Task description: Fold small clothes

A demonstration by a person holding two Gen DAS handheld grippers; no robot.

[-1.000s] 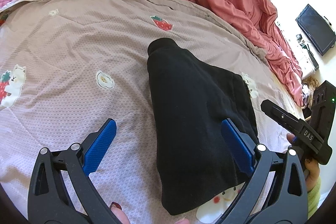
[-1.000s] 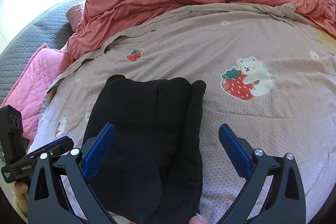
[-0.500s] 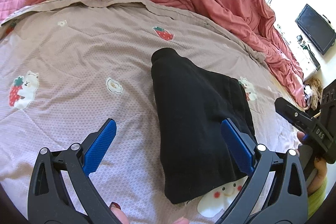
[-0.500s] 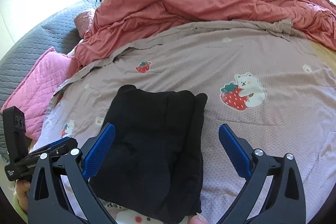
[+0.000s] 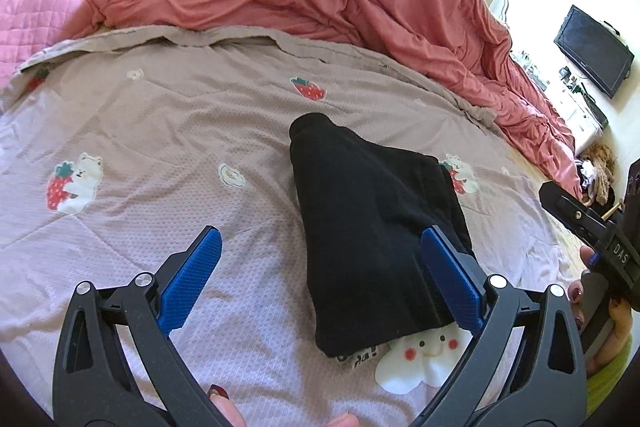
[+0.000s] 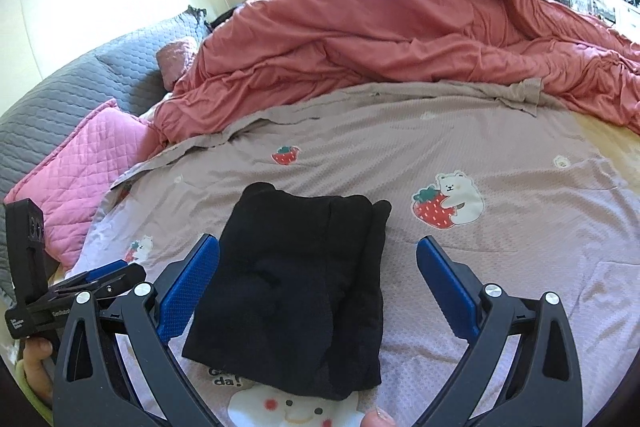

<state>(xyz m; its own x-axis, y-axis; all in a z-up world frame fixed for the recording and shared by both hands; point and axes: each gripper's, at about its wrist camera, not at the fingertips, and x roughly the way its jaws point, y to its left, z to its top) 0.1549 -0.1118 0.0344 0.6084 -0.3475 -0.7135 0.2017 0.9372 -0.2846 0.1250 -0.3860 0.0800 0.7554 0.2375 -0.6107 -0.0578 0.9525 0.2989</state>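
- The left gripper (image 5: 318, 273) has its blue fingers (image 5: 192, 277) spread wide and holds nothing; the right gripper (image 6: 318, 285) is likewise wide and empty, above the bed.
- The folded black garment (image 6: 296, 291) lies flat on the strawberry-and-bear bedspread (image 5: 160, 131). In the right wrist view it sits between the fingers, nearer the left one; in the left wrist view it lies beside and under the right-hand finger, off centre.
- The fold looks finished or nearly so. To do it well, I judge one should check the layered edges line up and press any bulging ridge flat before leaving it.
- Its near edge covers part of a white cartoon patch (image 5: 420, 359).
- Further off, a rumpled coral duvet (image 6: 400, 39) and pink quilted pillow (image 6: 92, 151) stay well apart.
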